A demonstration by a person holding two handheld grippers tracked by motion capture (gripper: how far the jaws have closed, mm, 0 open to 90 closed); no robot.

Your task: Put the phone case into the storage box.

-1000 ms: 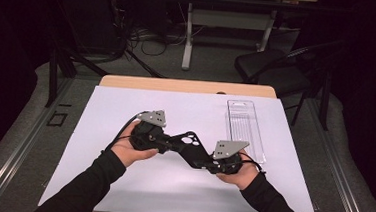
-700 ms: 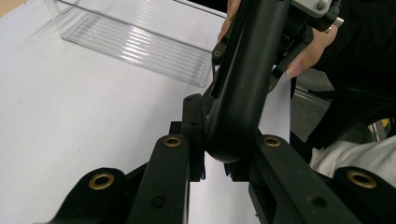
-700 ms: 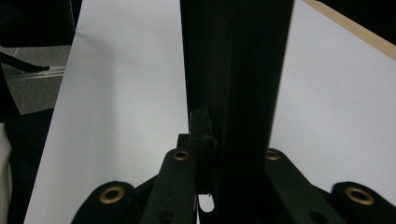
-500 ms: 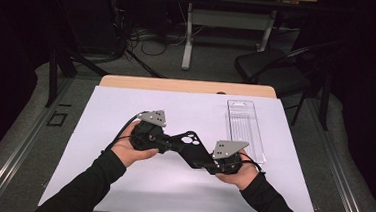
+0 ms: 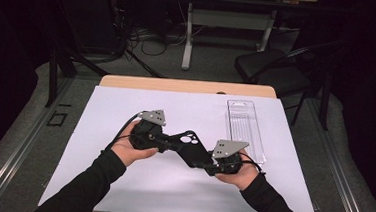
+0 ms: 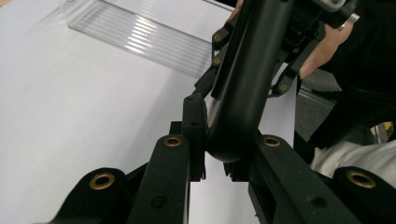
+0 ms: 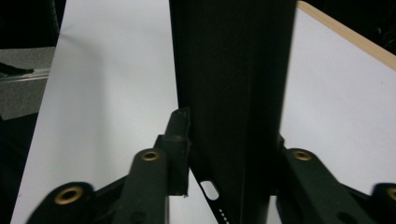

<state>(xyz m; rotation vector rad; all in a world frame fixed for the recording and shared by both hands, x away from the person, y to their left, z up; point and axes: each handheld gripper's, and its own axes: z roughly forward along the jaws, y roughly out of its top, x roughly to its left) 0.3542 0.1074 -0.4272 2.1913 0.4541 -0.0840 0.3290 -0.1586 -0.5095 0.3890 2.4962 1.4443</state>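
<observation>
A black phone case point(image 5: 188, 145) with a camera cut-out hangs above the white table sheet point(image 5: 126, 106), between the two grippers. My left gripper point(image 5: 166, 143) is shut on its left end. In the left gripper view the pads point(image 6: 194, 121) press the case's rounded corner point(image 6: 247, 79), and the other hand shows beyond it. My right gripper point(image 5: 207, 162) is at the case's right end. Its jaws have just been opening; the case point(image 7: 233, 93) still stands between them, with the left pad point(image 7: 180, 130) close beside its edge.
A clear plastic packaging tray point(image 5: 244, 127) lies on the sheet to the right, just behind the right hand; it is also in the left gripper view point(image 6: 140, 37). A black chair point(image 5: 269, 66) and a second table stand beyond the far edge.
</observation>
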